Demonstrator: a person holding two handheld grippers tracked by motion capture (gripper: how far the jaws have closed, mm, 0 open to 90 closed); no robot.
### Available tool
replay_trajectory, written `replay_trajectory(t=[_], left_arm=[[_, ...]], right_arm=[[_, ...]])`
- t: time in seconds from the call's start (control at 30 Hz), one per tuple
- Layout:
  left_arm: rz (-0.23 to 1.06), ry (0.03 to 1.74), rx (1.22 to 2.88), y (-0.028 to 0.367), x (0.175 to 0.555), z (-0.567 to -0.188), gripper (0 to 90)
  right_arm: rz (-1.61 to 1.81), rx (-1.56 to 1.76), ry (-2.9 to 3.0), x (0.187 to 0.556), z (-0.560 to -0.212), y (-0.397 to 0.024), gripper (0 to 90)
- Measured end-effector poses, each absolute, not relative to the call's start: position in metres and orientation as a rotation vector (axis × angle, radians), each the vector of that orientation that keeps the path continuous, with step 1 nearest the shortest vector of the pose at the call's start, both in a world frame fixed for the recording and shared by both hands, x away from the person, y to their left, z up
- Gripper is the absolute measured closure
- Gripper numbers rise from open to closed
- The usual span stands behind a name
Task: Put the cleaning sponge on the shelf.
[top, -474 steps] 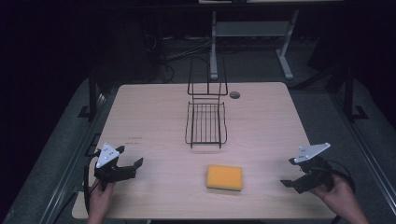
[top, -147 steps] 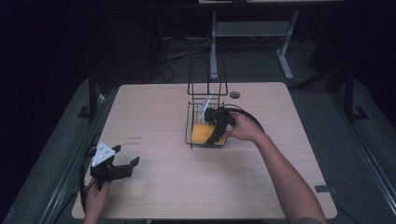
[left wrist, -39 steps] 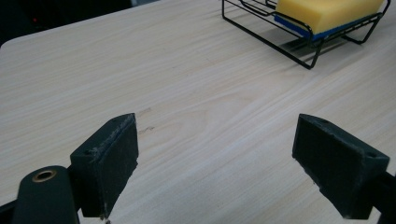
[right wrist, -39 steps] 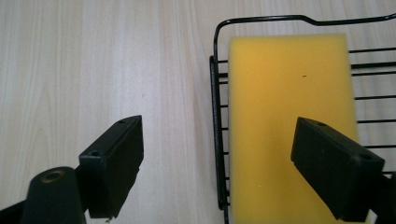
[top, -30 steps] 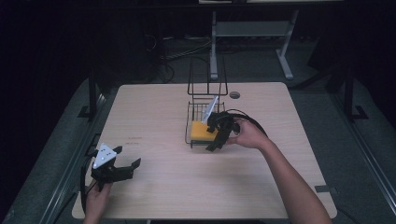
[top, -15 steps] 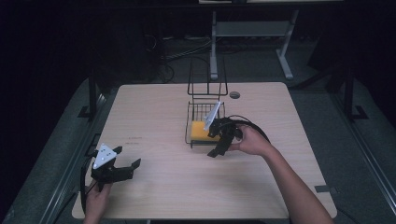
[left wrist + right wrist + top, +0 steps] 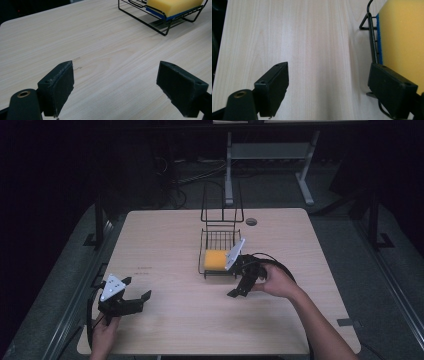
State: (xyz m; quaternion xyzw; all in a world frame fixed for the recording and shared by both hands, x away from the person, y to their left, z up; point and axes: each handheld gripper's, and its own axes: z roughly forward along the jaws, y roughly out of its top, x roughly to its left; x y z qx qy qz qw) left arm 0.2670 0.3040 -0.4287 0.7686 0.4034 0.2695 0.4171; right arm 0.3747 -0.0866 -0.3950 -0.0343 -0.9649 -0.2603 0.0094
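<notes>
Pale wood-grain table (image 7: 175, 245) carries a black wire rack (image 7: 220, 240) near its far middle, with the yellow rectangular sponge with a blue underside (image 7: 216, 260) lying flat in the tray. Just beside the rack's front corner, the right gripper (image 7: 239, 287) stands with jaws apart, empty; it should lift clear without snagging wire. The left gripper (image 7: 134, 295) rests wide apart, well away.
</notes>
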Motion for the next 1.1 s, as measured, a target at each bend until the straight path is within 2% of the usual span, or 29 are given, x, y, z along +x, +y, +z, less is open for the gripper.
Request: replay_trajectory(t=[1.1], left_arm=[[0.682, 1.002, 1.941, 0.302, 0.266, -0.429, 13.9]], right_arm=[[-0.851, -0.276, -3.017, 0.342, -0.417, -0.147, 17.1]])
